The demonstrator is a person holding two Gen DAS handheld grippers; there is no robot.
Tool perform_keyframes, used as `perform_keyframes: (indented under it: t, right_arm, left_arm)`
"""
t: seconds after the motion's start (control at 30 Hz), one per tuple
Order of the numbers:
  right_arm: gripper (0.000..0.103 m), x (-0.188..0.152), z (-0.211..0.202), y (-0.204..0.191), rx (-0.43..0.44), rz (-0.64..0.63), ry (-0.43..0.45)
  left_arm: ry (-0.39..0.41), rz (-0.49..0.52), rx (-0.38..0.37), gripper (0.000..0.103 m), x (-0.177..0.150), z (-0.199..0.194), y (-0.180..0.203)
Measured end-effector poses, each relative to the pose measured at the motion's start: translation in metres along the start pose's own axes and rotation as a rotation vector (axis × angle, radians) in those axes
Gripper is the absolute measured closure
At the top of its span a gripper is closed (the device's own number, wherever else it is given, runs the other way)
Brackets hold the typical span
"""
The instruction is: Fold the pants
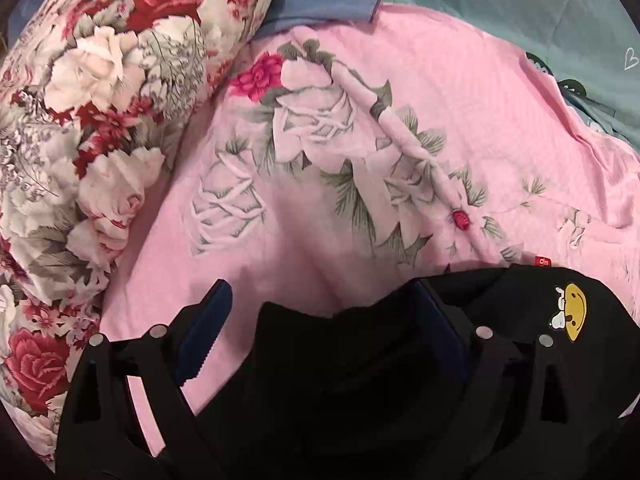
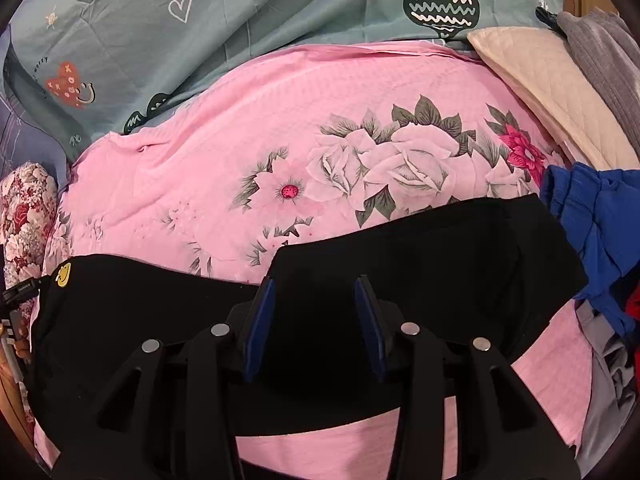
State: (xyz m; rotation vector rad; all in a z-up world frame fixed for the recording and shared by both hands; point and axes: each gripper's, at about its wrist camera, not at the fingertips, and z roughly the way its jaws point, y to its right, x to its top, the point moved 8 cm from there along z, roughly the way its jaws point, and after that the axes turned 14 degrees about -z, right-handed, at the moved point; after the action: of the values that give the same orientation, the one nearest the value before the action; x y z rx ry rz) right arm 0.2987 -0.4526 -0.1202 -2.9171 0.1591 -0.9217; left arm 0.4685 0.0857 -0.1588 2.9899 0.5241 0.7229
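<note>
Black pants (image 2: 440,256) with a yellow smiley patch (image 2: 63,274) lie flat on a pink floral sheet (image 2: 248,128). In the left wrist view the pants (image 1: 360,380) fill the lower middle, with the patch (image 1: 573,315) at right. My left gripper (image 1: 324,320) is open, its blue-padded fingers either side of a raised edge of the black fabric. My right gripper (image 2: 316,316) is open above the pants' middle, with nothing between its jaws.
A red and white floral pillow (image 1: 80,128) lies at the left. A teal quilt (image 2: 280,4) covers the far side. A cream quilted pad (image 2: 548,92), grey cloth (image 2: 604,52) and blue garment (image 2: 600,216) are heaped at the right.
</note>
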Motion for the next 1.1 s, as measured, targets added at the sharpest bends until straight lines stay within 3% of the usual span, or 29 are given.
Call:
perform_keyframes:
  t: [0.1, 0.17, 0.23, 0.3, 0.37, 0.43, 0.5, 0.57, 0.6, 0.63, 0.67, 0.73, 0.83, 0.97, 1.1]
  right_arm:
    - [0.06, -0.001, 0.001, -0.002, 0.003, -0.005, 0.0]
    - [0.06, -0.002, 0.004, -0.002, -0.01, -0.02, -0.01]
    - [0.06, -0.003, 0.007, -0.002, -0.021, -0.027, -0.02]
    - [0.06, -0.003, 0.007, -0.004, -0.008, -0.023, -0.019]
    - [0.06, -0.004, 0.005, -0.006, -0.009, -0.033, -0.017]
    - [0.06, -0.003, 0.004, -0.007, -0.016, -0.047, -0.016]
    - [0.06, -0.004, 0.004, -0.007, -0.02, -0.052, -0.019]
    - [0.06, -0.005, 0.004, -0.006, -0.018, -0.045, -0.021]
    - [0.06, -0.005, 0.004, -0.006, -0.017, -0.042, -0.022]
    - [0.06, -0.006, 0.003, -0.005, -0.015, -0.042, -0.024]
    - [0.06, -0.006, 0.003, -0.005, -0.016, -0.044, -0.024]
    - [0.06, -0.006, 0.0, -0.002, -0.031, -0.049, -0.027]
    - [0.06, -0.005, -0.004, 0.011, -0.058, -0.024, -0.025]
    - [0.06, -0.001, -0.007, 0.025, -0.094, -0.014, -0.029]
    - [0.06, 0.001, 0.009, 0.028, -0.12, -0.061, -0.093]
  left_arm:
    - [0.005, 0.048, -0.021, 0.034, -0.003, 0.0, 0.008]
    - [0.023, 0.094, 0.002, 0.035, -0.004, 0.0, 0.013]
    - [0.009, 0.136, -0.001, 0.045, -0.008, -0.001, 0.019]
    - [0.003, 0.184, 0.002, 0.047, -0.011, -0.003, 0.023]
    - [0.009, 0.236, 0.014, 0.046, -0.015, -0.005, 0.025]
    - [0.007, 0.25, 0.034, 0.03, -0.016, -0.002, 0.022]
    - [0.009, 0.226, 0.039, 0.021, -0.014, 0.002, 0.016]
    - [0.014, 0.218, 0.033, 0.019, -0.013, 0.003, 0.012]
    - [0.013, 0.222, 0.023, 0.025, -0.014, 0.003, 0.013]
    - [0.004, 0.231, -0.007, 0.047, -0.015, 0.001, 0.016]
    - [-0.005, 0.241, -0.04, 0.061, -0.018, -0.002, 0.021]
    - [0.024, 0.261, -0.024, 0.079, -0.019, -0.009, 0.027]
    - [0.085, 0.258, -0.012, 0.085, -0.017, -0.026, 0.031]
    - [0.127, 0.201, -0.055, 0.086, -0.01, -0.053, 0.029]
    - [0.181, 0.129, -0.073, 0.086, 0.0, -0.079, 0.02]
